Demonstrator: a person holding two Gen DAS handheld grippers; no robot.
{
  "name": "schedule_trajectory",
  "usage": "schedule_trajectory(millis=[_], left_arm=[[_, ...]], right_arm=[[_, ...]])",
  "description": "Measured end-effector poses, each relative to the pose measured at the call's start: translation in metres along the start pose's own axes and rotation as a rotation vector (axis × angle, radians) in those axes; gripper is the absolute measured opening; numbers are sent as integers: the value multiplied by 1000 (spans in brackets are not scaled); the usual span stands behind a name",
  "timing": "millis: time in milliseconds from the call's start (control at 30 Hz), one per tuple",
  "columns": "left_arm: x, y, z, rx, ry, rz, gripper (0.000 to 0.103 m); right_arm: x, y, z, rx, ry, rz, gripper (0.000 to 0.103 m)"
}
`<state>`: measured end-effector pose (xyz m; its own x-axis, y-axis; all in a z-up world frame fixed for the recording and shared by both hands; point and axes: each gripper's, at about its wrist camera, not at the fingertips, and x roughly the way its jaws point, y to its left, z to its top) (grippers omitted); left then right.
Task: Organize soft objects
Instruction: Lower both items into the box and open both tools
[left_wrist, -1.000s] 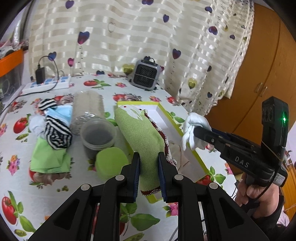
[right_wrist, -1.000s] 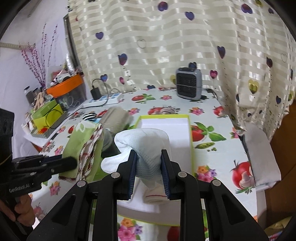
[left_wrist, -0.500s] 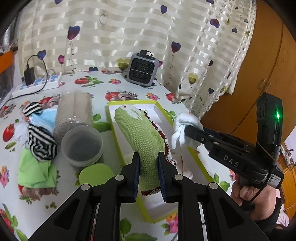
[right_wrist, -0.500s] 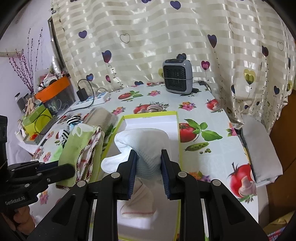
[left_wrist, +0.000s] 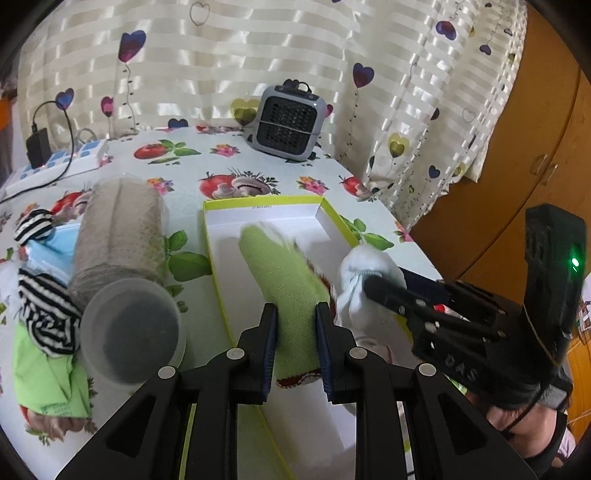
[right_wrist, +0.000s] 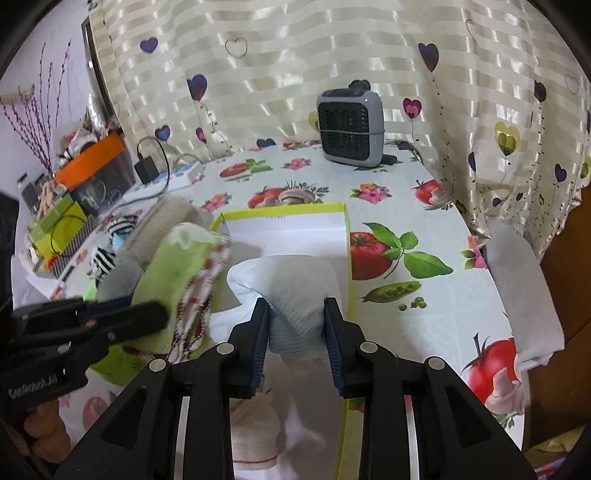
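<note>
left claw (left_wrist: 293, 341): clenched on green cloth (left_wrist: 284, 291), held over yellow-rimmed box (left_wrist: 258, 201) for dropping in
right claw (right_wrist: 295, 345): grasping white sock (right_wrist: 291, 280) above the box, near desk's right edge

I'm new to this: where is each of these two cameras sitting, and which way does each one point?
Left wrist view: sits on the left tool, looking forward over the green cloth it grips and the yellow-rimmed box; the right tool and the hand holding it show at right.
Right wrist view: sits on the right tool, looking forward over the white sock it grips; the left tool shows at left.
Both share the box, both cloths and the grey heater by the curtain.
</note>
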<state>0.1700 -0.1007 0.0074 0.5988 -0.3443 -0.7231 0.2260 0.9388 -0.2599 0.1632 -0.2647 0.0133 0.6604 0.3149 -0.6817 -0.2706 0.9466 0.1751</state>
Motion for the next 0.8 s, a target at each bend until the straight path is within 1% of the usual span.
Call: schedule_trajectory(millis=[67, 100, 233, 367, 500, 667, 800], left_arm=[[5, 3, 2, -7, 6, -1, 19], [6, 4, 3, -9, 5, -3, 19], [6, 7, 4, -18, 12, 2, 19], [-8, 7, 2, -21, -20, 8, 19], [-20, 9, -1, -28, -38, 9, 19], [-29, 9, -11, -32, -32, 13, 19], [-38, 4, -19, -15, -33, 15, 19]], right_arm=[[2, 1, -1, -14, 3, -7, 40], [2, 1, -2, -16, 2, -7, 40], [0, -1, -2, -23, -4, -12, 40], [-7, -6, -4, 3, -13, -25, 40], [-17, -11, -7, 30, -29, -17, 40], [-25, -7, -9, 32, -42, 0, 40], [-31, 0, -13, 20, -43, 17, 40]])
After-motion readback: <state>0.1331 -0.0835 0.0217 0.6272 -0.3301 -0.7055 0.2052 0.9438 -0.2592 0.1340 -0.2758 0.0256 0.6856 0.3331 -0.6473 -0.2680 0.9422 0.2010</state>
